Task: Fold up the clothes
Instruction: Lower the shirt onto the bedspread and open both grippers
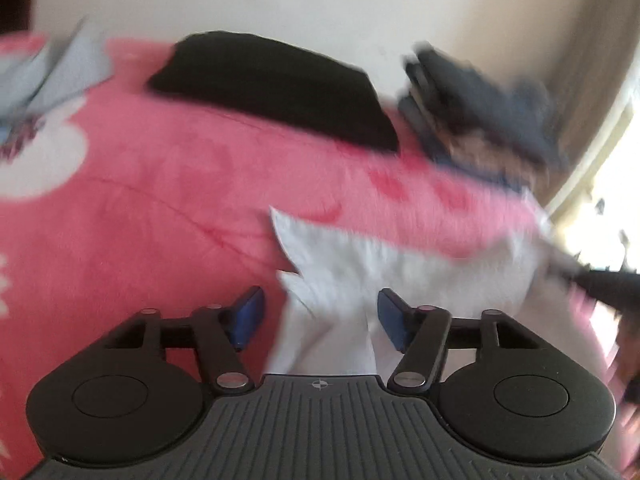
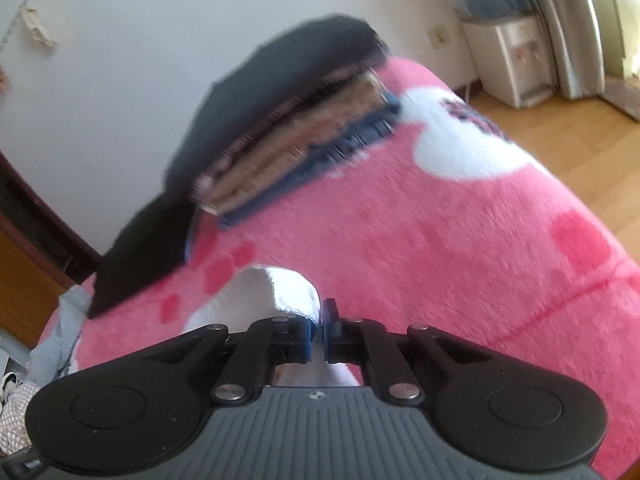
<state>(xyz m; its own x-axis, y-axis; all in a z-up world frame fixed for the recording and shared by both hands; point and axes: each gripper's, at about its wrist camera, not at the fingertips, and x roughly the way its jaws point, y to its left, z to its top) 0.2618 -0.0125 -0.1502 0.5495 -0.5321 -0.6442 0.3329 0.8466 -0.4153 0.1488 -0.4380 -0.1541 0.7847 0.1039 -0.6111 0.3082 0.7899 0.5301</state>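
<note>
your left gripper (image 1: 320,318) hung with its jaws standing apart over the white garment (image 1: 384,268), the cloth lying between the blue pads (image 1: 249,316) without being pinched, while your right gripper (image 2: 322,330) had its jaws nearly together, clamped on a bunched fold of that same white garment (image 2: 276,292). the garment lay on the pink blanket (image 2: 460,248) of the bed at its near edge, and toward the far edge by the wall sat a folded black piece (image 1: 276,88) and beside it a stack of folded clothes (image 2: 304,136).
</note>
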